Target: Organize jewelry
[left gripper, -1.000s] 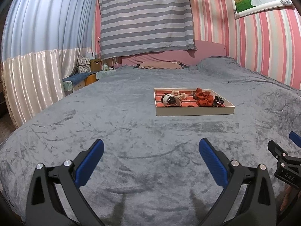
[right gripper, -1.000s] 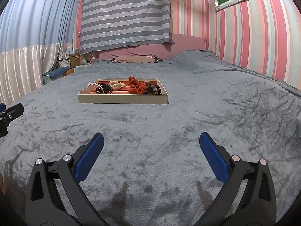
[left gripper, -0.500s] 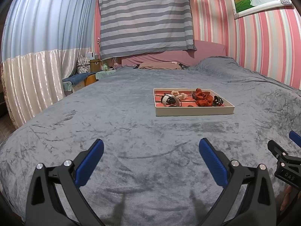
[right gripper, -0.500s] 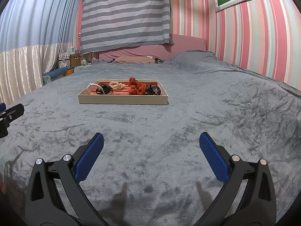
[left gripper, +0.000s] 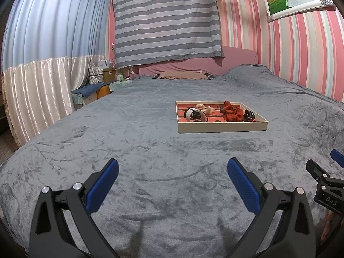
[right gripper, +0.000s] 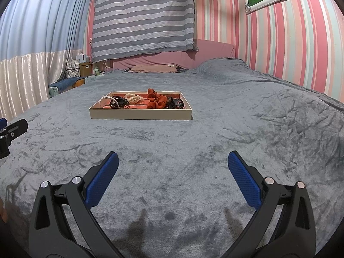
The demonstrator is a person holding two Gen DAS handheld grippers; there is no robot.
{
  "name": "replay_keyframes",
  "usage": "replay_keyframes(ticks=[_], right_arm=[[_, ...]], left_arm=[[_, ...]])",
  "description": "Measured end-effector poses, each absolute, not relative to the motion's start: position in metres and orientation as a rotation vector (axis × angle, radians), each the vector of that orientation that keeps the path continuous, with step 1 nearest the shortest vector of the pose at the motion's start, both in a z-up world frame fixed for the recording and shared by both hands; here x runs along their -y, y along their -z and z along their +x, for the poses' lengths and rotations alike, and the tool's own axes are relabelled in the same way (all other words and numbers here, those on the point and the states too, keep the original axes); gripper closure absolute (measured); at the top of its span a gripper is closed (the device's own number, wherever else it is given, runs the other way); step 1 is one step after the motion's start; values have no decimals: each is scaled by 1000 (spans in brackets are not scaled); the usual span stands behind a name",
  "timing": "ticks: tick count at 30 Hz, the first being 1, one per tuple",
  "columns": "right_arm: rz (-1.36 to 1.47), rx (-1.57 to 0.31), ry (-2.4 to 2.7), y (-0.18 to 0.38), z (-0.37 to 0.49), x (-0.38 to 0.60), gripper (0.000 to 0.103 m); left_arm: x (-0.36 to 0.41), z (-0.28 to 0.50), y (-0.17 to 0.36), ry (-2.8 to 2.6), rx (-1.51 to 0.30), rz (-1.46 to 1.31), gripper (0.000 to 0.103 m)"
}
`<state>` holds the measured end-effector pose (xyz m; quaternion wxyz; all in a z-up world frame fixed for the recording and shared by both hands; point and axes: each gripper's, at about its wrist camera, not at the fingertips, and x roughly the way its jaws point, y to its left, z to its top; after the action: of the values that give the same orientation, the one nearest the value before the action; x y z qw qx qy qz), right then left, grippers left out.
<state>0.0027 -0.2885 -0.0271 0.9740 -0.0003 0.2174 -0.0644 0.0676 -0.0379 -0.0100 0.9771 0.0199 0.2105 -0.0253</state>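
Tray [left gripper: 221, 126] sits mid-bed on the grey blanket [left gripper: 150, 150], w/ red scrunchie [left gripper: 232, 112], cream scrunchie [left gripper: 204, 108], black claw clip [left gripper: 249, 115] inside. Left tool [left gripper: 172, 180] low over the blanket, well short of tray, fingers spread, nothing held. Right tool [right gripper: 172, 174] alongside, same height, also wide apart, empty.

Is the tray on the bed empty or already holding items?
Holding items. The tray contains a red scrunchie, a cream scrunchie, a black claw clip and dark bands.
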Motion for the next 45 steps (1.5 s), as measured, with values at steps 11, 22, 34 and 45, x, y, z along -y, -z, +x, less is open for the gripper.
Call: replay_keyframes(ticks=[11, 22, 34, 45], right_arm=[[2, -436, 129, 26, 2, 288, 4], [0, -435, 130, 26, 2, 288, 4], [0, -434, 128, 25, 1, 288, 4], [1, -435, 127, 25, 1, 287, 4]], left_arm=[[38, 68, 8, 47, -424, 39, 4], [38, 68, 8, 47, -424, 39, 4], [37, 68, 7, 45, -422, 39, 4], [38, 68, 8, 46, -424, 40, 4]])
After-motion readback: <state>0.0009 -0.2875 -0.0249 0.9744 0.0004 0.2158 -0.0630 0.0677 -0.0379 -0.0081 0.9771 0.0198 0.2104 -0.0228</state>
